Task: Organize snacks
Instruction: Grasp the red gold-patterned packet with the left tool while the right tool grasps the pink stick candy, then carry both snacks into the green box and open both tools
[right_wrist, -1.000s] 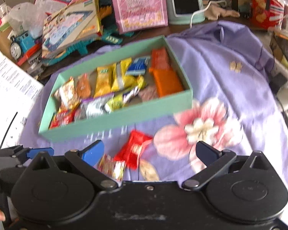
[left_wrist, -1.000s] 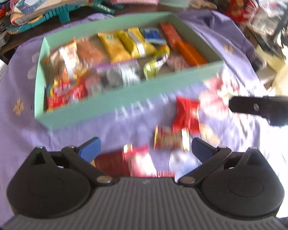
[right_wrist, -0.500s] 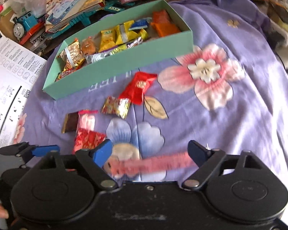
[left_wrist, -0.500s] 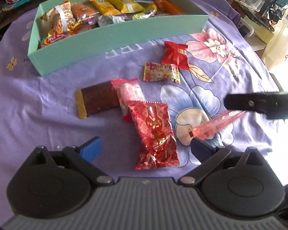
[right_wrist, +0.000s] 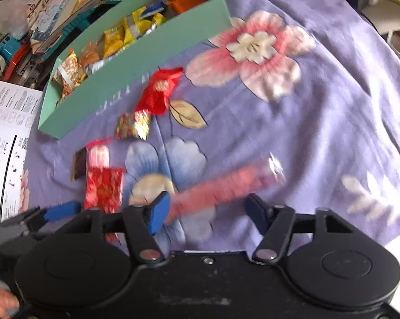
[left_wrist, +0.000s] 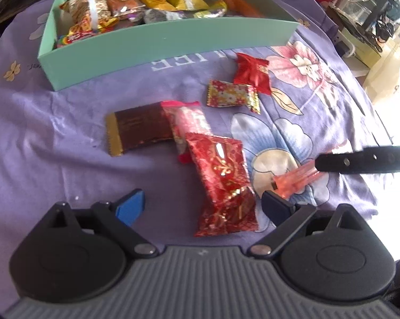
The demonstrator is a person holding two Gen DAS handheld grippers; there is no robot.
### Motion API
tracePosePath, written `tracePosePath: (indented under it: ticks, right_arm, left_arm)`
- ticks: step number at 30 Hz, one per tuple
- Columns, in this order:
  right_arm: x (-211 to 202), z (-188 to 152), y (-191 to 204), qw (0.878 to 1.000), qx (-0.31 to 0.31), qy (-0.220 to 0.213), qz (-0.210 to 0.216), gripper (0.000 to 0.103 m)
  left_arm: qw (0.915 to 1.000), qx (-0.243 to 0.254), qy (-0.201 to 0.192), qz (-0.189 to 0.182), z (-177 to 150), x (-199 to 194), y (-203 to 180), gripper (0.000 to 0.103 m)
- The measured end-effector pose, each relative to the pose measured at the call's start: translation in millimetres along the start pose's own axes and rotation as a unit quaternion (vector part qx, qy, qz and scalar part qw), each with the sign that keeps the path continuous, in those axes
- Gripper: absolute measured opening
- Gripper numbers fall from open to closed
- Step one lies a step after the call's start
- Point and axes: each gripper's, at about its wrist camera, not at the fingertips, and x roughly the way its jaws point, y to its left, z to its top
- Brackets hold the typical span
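The left gripper (left_wrist: 202,204) hangs over a purple flowered cloth (left_wrist: 53,138) with its jaws spread wide and nothing between them; a red packet with gold print (left_wrist: 221,183) lies on the cloth just ahead of them, toward 12 o'clock. The right gripper (right_wrist: 208,211) also has its jaws wide apart, and a long pink stick snack (right_wrist: 221,188) lies slantwise just in front of the gap, blurred, so whether a finger touches it cannot be told. From the left camera that stick sits at 3 o'clock, beside the right gripper's dark finger (left_wrist: 365,159). Above the red packet lie a pink packet (left_wrist: 189,122) overlapping a brown bar (left_wrist: 138,130), then a small floral packet (left_wrist: 233,94) and a red candy wrapper (left_wrist: 251,71). At 12 o'clock stands a green box (left_wrist: 173,42) filled with snacks.
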Motion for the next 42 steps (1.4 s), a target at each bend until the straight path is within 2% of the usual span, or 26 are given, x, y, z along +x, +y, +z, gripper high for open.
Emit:
tracePosePath:
  ticks: [2, 5, 10, 13, 16, 17, 19, 22, 26, 32, 38, 42]
  right_arm:
    - [7, 6, 10, 1.000, -0.012, -0.007, -0.005, 0.045]
    - [16, 10, 34, 0.997, -0.068, -0.030, -0.025, 0.038]
    - [20, 7, 57, 0.988, -0.137, -0.054, -0.046, 0.037]
    - [26, 9, 55, 0.989, -0.132, -0.043, -0.046, 0.038]
    - [27, 11, 48, 0.991, -0.119, -0.040, -0.035, 0.041]
    - [27, 11, 49, 0.991, -0.122, -0.041, -0.037, 0.041]
    - [27, 9, 51, 0.990, -0.126, -0.043, -0.041, 0.041]
    - [26, 4, 57, 0.987, -0.143, -0.049, -0.047, 0.040]
    - [30, 2, 66, 0.984, -0.165, -0.053, -0.032, 0.036]
    - [34, 7, 66, 0.984, -0.169, -0.055, -0.021, 0.038]
    - [21, 7, 56, 0.988, -0.144, -0.057, -0.001, 0.021]
    - [6, 10, 53, 0.988, -0.138, -0.070, 0.009, 0.018]
  left_arm:
    - [1.0000, -0.003, -0.001, -0.002, -1, -2, 2, 0.096]
    - [1.0000, -0.007, 0.001, -0.005, -1, -2, 4, 0.096]
    - [0.9999, -0.005, 0.003, -0.012, 1, -2, 1, 0.094]
    - [0.9999, 0.009, -0.002, -0.006, 1, 0, -6, 0.085]
    - [0.9996, 0.022, -0.016, 0.003, 2, -1, -12, 0.054]
    - [0.9994, 0.026, -0.020, 0.008, 3, -1, -13, 0.039]
    - [0.9993, 0.029, -0.022, 0.008, 4, -2, -12, 0.038]
    - [0.9998, 0.007, -0.020, -0.001, 5, -3, -1, 0.038]
    - [0.9996, -0.019, -0.018, -0.004, 6, -5, 10, 0.040]
    - [0.9998, -0.002, -0.016, 0.013, 8, -2, 1, 0.039]
    - [0.9997, -0.004, -0.021, 0.012, 9, -12, 2, 0.036]
    - [0.9990, -0.012, -0.043, 0.001, 14, -31, 6, 0.034]
